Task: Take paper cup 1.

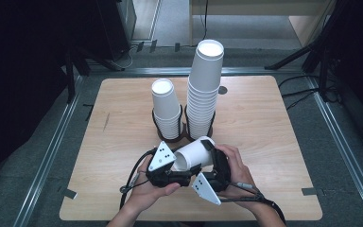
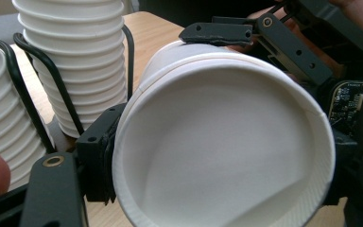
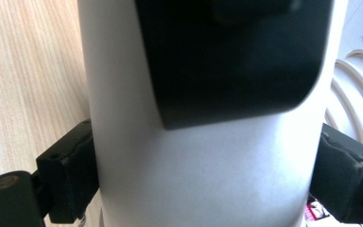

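Both tongs, left [image 1: 185, 166] and right [image 1: 211, 156], clamped around one sideways paper cup [image 1: 194, 153], near table's [image 1: 274, 189] front edge, bare wood either side

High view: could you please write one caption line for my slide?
Two hand-held grippers hold a white paper cup on its side before two cup stacks.

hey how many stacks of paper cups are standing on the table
2. The shorter stack stands left of the taller stack, each in a black wire holder at the table's middle. One loose cup is held in front.
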`<state>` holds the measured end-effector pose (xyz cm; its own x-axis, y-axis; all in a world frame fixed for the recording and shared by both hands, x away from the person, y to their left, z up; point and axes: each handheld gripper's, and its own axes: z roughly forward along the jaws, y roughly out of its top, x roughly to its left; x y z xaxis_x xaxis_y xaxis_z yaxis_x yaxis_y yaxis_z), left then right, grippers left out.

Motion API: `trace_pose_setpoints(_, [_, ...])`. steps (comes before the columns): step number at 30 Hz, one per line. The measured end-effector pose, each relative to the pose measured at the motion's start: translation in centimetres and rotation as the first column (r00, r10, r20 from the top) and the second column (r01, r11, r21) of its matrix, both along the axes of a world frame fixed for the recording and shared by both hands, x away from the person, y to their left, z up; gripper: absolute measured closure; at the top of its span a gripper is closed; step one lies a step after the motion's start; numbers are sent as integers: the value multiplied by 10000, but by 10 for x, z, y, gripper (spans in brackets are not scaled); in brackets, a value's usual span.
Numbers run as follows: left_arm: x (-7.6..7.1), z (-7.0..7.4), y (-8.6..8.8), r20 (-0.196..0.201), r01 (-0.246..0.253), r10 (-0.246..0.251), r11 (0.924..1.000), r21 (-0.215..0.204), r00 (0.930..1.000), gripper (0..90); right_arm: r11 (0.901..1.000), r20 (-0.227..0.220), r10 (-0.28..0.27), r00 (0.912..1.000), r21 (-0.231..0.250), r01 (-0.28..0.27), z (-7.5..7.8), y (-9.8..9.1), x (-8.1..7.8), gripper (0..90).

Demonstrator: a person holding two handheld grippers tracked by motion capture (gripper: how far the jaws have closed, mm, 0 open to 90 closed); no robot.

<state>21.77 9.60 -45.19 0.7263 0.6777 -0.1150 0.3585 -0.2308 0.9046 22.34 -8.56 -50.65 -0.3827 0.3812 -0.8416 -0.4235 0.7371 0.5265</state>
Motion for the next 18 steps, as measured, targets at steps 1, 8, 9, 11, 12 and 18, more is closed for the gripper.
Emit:
trace_pose_setpoints(1, [0, 0, 0, 6, 5, -5, 10000, -6, 10000, 232, 10000, -25, 27, 10000, 55, -26, 0, 0, 0, 90])
trace_pose_setpoints(8, [1, 0, 2, 78, -117, 116, 9999, 24, 9999, 235, 9996, -198, 184, 9996, 240, -179, 2, 0, -4, 3])
trace_pose_setpoints(9, [2, 1, 3, 73, -124, 124, 9999, 16, 9999, 235, 9996, -213, 251, 9995, 170, -247, 2, 0, -4, 0])
trace_pose_setpoints(11, [2, 0, 5, 77, -204, 204, 9998, 38, 9998, 235, 9995, -189, 303, 9994, 49, -302, 2, 0, -6, 0])
trace_pose_setpoints(12, [3, 0, 5, 65, -233, 233, 9997, 14, 9997, 235, 9994, -235, 335, 9992, 47, -334, 2, 0, -7, 0])
trace_pose_setpoints(18, [5, -1, 8, 135, -244, 245, 9997, -66, 9996, 237, 9989, -500, 452, 9977, 126, -446, 4, -3, -13, 0])
